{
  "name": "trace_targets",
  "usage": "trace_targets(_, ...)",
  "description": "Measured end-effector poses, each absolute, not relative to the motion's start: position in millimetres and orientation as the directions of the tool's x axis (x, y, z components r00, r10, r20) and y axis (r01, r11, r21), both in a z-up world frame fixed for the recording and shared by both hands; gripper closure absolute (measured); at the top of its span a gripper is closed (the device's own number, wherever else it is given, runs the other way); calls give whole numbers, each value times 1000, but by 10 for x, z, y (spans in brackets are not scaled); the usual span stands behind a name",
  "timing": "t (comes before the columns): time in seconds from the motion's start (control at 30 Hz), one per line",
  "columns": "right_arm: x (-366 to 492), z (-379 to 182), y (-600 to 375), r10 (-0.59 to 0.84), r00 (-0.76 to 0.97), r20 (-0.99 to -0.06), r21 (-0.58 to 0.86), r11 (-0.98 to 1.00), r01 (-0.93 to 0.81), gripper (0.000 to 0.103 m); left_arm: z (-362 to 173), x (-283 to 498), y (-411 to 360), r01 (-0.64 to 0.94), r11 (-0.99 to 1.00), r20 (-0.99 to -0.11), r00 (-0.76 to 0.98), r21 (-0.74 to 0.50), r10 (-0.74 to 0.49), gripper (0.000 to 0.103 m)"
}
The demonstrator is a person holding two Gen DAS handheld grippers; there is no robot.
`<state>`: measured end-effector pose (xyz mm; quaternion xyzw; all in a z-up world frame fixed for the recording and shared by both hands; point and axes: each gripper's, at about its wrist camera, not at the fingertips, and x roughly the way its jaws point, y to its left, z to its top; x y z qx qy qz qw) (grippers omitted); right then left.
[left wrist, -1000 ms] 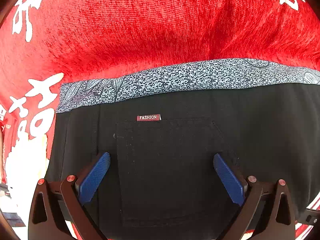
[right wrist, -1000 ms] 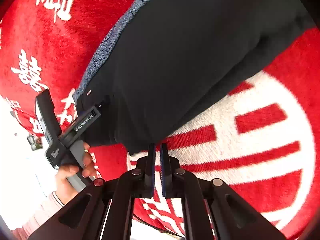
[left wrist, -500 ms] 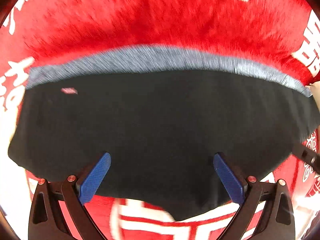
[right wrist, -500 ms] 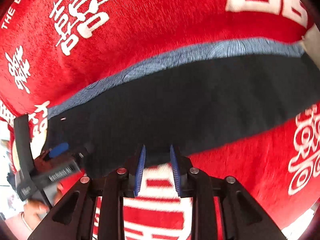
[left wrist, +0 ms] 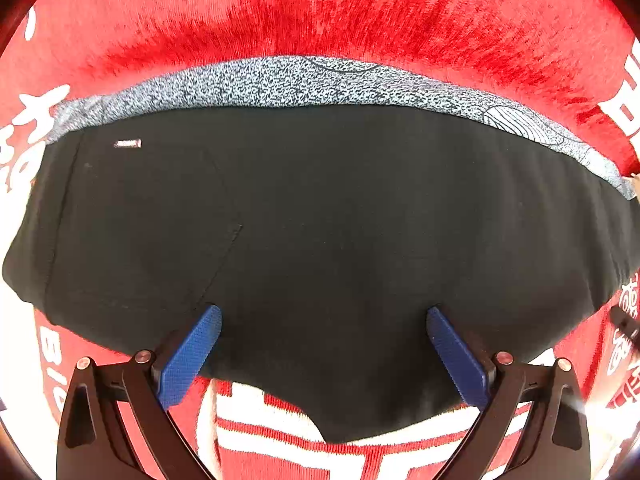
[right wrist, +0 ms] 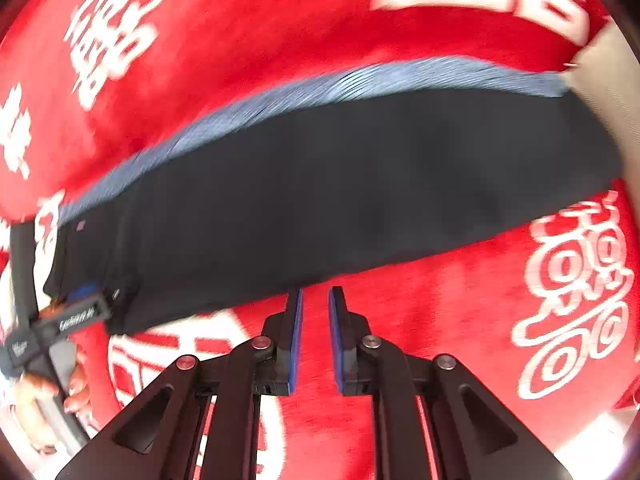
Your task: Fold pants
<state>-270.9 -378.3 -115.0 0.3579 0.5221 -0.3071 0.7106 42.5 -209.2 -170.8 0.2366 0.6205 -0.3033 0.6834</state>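
The folded black fabric pants (left wrist: 340, 240), edged along the far side by a speckled grey patterned band (left wrist: 304, 80), lie flat on a red plush rug with white characters (left wrist: 320, 12). The left gripper (left wrist: 324, 344) hangs straight above them, its blue-padded fingers (left wrist: 192, 352) spread wide and released, clasping nothing; the pants' near edge curves just under them, with rug showing below. The right gripper (right wrist: 316, 328) sits over bare rug just beside the pants' near edge (right wrist: 360, 272); its fingers have just been closing, a narrow gap left, nothing between them. Open rug lies right of the fingers. A hand (right wrist: 52, 392) grips the left tool's handle at the pants' left end.
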Motion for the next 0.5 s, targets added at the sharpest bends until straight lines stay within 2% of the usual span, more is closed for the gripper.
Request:
trace_targets(0.2,-2889,-1061,-4133,-96,268,-959,181,518,836,85,-1242,120,-2542,734,676,-984,58,-71,-166,0)
trace_targets(0.5,-2498,-1116,-4586,-81,339,-937,238,562,792,85,-1204,-151,-3400,730,678,-977,72,-85,-200,0)
